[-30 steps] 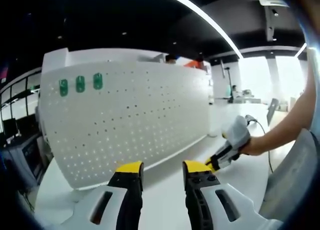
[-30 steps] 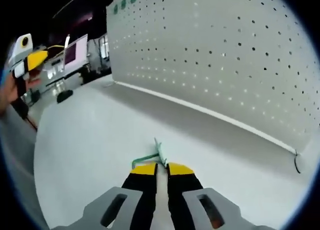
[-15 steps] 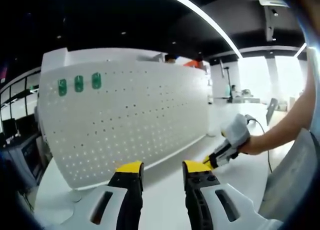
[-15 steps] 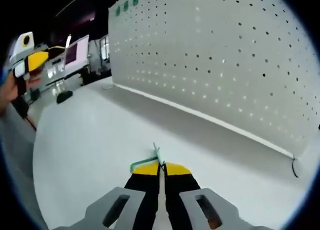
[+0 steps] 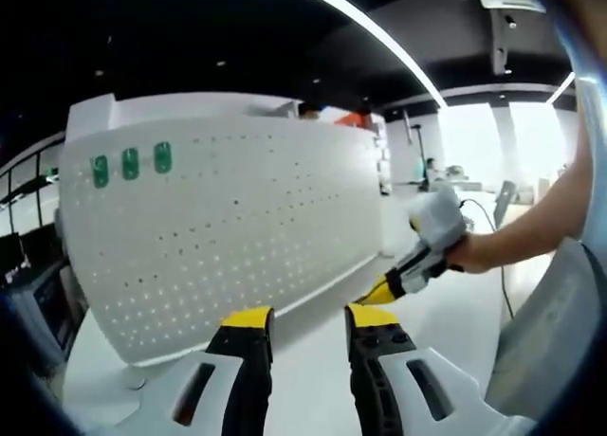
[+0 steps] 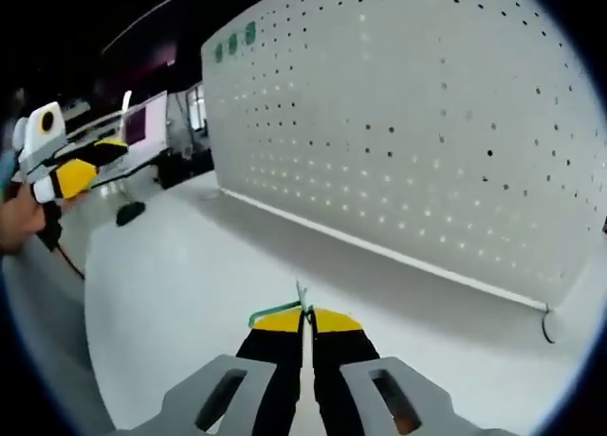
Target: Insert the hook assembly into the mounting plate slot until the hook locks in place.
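Pegboard (image 6: 446, 142) stands upright on the white table (image 6: 171, 294), perforated all over, large and white; treat it as your mounting plate and your landmark. Three green hooks (image 5: 130, 163) already sit in a row near its top corner. Next free holes beside that row look like the sensible target, though that is a judgement.

Your right gripper (image 6: 305, 315) has its jaws pressed together on the green hook (image 6: 285, 308): thin wire, green, one leg poking up between the tips, a bent arm off to the side. It sits low in front of the pegboard, well apart from the face and far below the row.

Step in hand: carry and line up. Raise the hook toward the holes, tines square to the face, then push and drop to lock. Grip is at the very tip, so it may swivel.

Left gripper (image 5: 301, 315) hangs in front of the pegboard, jaws parted, carrying nothing.
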